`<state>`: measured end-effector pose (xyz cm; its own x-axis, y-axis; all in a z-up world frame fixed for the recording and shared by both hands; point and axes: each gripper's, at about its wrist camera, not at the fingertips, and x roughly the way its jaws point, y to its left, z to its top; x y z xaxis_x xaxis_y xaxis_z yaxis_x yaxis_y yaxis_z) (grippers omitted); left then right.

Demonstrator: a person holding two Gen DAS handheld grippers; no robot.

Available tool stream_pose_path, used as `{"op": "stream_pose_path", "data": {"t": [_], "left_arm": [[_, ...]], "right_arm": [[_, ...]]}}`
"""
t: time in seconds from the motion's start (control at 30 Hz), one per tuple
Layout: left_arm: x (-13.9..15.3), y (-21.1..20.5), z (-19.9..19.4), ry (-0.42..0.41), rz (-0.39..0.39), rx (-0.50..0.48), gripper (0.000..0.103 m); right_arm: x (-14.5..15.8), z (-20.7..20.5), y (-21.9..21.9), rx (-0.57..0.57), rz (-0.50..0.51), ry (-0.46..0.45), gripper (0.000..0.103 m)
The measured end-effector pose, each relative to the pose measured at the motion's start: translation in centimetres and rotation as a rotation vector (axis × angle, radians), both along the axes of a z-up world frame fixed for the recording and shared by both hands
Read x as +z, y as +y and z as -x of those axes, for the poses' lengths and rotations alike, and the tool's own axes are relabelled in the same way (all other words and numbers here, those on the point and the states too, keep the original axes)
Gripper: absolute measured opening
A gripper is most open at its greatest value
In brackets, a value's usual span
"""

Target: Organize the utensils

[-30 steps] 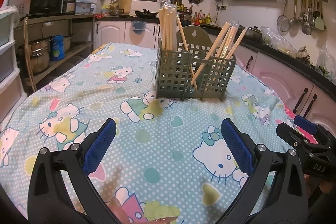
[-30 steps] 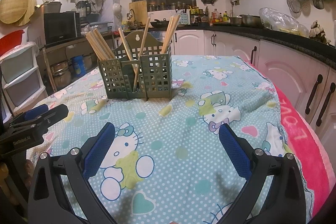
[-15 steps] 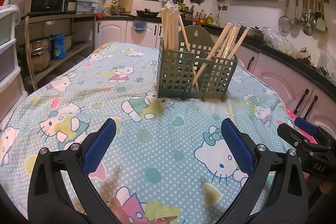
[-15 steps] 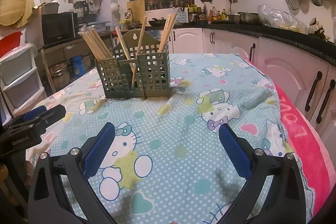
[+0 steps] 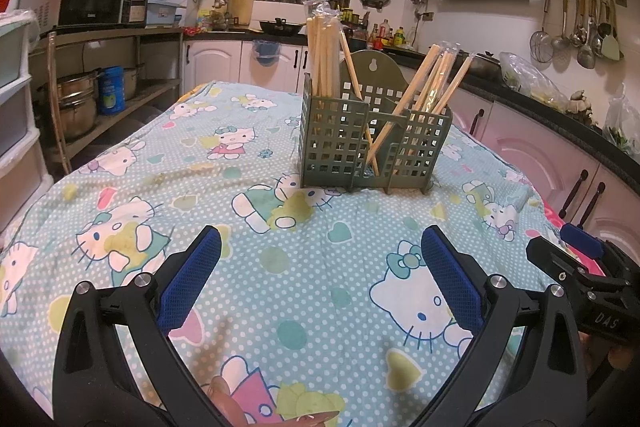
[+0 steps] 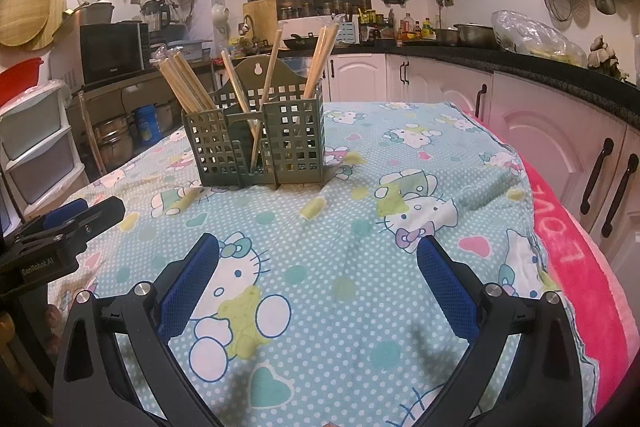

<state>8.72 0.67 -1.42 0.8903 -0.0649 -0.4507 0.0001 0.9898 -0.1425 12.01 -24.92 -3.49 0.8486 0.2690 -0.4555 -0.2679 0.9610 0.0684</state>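
Observation:
A green lattice utensil holder stands upright on the table's cartoon-cat cloth, holding several wooden chopsticks, some in clear wrappers. My left gripper hangs open over the cloth, well short of the holder, with nothing between its blue pads. My right gripper is open too, empty, with the holder ahead and to its left. Each gripper shows at the edge of the other's view: the right one, the left one.
A pink towel lies along the table's right edge beside white cabinets. Shelves with pots and plastic drawers stand to the left. Counters with bottles and pans run behind the table.
Both views have crept slightly closer to the utensil holder. Both grippers stay open and empty.

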Motion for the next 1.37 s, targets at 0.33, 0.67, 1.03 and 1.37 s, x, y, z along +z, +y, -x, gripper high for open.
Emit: {"op": "stream_pose_path", "data": {"t": [0.33, 0.67, 1.03, 1.37], "left_arm": [[0.0, -0.1, 0.1, -0.001, 0.003, -0.005, 0.092], [-0.4, -0.3, -0.3, 0.039, 0.020, -0.029, 0.092], [-0.5, 0.1, -0.4, 0.042, 0.036, -0.006, 0.092], [-0.1, 8.1, -4.7, 0.236, 0.072, 0.186, 0.092]], "right_arm": [[-0.1, 0.1, 0.3, 0.006, 0.013, 0.005, 0.096], [-0.1, 0.0, 0.4, 0.006, 0.015, 0.010, 0.096], [-0.1, -0.2, 0.5, 0.007, 0.022, 0.023, 0.096], [0.3, -6.2, -4.3, -0.136, 0.013, 0.220, 0.096]]}}
